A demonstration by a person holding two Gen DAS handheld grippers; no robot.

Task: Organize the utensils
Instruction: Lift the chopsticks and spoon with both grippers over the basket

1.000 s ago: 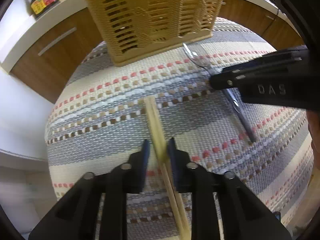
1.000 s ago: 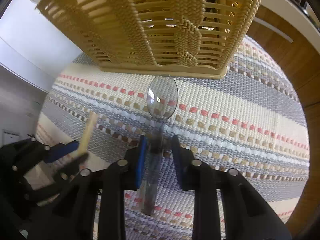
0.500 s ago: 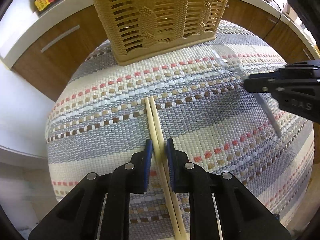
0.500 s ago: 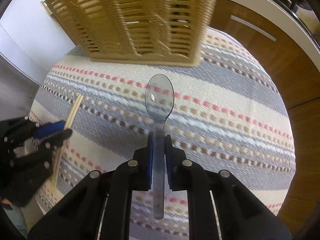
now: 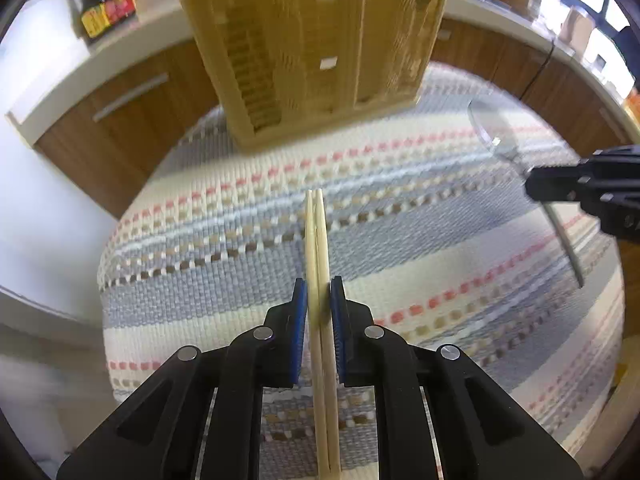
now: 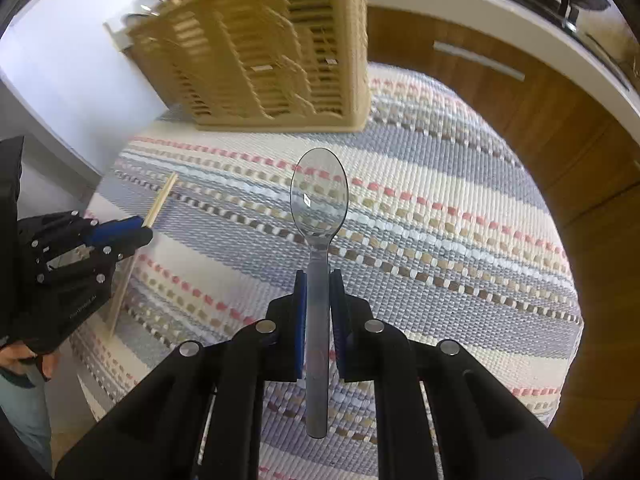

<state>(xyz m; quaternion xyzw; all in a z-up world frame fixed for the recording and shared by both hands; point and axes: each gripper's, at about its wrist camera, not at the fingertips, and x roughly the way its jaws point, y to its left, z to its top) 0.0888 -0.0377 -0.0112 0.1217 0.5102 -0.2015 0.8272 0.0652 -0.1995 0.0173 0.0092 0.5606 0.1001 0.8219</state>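
Both utensils are picked up, but neither is put away yet. The left tongs (image 5: 319, 300) are squeezed tight on a pair of chopsticks (image 5: 318, 232), which stick out toward the far side, over the striped mat (image 5: 420, 248). The right tongs (image 6: 318, 292) are squeezed tight on the handle of a clear spoon (image 6: 319, 196), with its bowl pointing to the far side. The spoon looks lifted off the mat; I cannot tell if the chopsticks are clear of it. The tan basket (image 6: 280, 60) stands at the far edge of the mat, well apart from both utensils. I think what is left is to carry the chopsticks and the spoon over and drop them into the basket. The top of the basket is cut off in the left view, so I cannot see its slots there. In the right view some things poke out of its top, but they are blurred. A dark bottle (image 5: 106, 4) stands on the bench at the far left.
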